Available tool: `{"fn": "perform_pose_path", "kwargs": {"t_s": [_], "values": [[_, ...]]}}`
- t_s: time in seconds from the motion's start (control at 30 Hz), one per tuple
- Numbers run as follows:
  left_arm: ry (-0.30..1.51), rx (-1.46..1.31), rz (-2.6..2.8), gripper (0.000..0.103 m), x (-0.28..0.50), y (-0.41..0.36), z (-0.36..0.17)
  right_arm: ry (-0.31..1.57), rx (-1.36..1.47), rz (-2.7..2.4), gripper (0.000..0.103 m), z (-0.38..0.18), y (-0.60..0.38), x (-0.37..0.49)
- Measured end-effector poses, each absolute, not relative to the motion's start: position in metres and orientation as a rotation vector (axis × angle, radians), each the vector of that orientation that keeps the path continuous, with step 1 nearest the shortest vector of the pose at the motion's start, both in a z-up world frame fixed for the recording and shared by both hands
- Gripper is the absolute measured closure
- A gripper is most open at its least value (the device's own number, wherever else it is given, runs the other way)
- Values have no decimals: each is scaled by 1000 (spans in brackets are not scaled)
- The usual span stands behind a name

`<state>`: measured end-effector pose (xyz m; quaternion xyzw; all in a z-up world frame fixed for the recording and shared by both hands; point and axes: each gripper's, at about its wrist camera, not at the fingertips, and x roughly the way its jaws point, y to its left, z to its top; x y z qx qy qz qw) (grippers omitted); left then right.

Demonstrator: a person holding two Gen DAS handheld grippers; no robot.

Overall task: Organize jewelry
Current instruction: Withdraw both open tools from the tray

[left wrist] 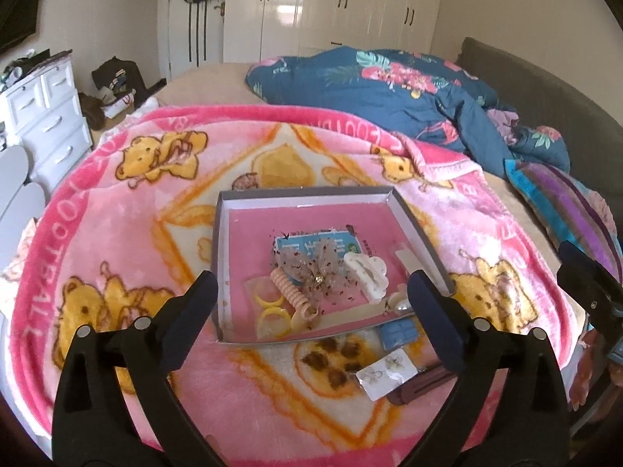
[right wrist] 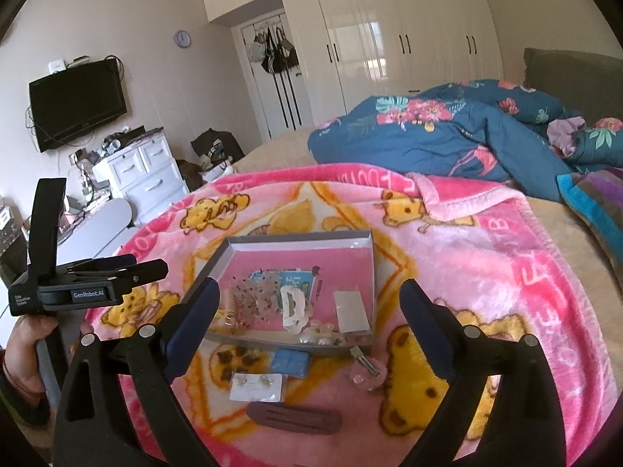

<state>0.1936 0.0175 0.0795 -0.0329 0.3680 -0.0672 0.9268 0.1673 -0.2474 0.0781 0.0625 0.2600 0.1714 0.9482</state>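
Shallow grey box [left wrist: 233, 257] sits centre frame on the pink blanket [left wrist: 117, 202] on the bed, serving as the collecting tray: white claw clip [left wrist: 368, 272], spiral hair tie [left wrist: 290, 292], yellow rings [left wrist: 272, 321] already inside. Earring card [left wrist: 383, 377], blue item [left wrist: 399, 332] and brown clip [right wrist: 294, 416] lie outside below it, probably left to sort. Left hand-held gripper [left wrist: 311, 307] released, empty, angled down above the box. Right hand-held gripper [right wrist: 307, 319] likewise spread wide, holding nothing.

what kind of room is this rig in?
A home bedroom, by the look of it: a bed with a rumpled floral duvet, a full-height white wardrobe, and a wall-mounted TV above a white dresser.
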Motion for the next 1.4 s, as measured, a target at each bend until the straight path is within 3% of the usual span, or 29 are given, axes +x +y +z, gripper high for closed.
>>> {"fn": "perform_pose_path", "kwargs": {"t_s": [0.8, 1.4], "values": [[667, -37, -169, 10, 133, -1, 122, 422, 102, 350, 8, 124, -260, 98], [687, -6, -197, 10, 95, -17, 105, 447, 66, 353, 7, 110, -268, 66]]}}
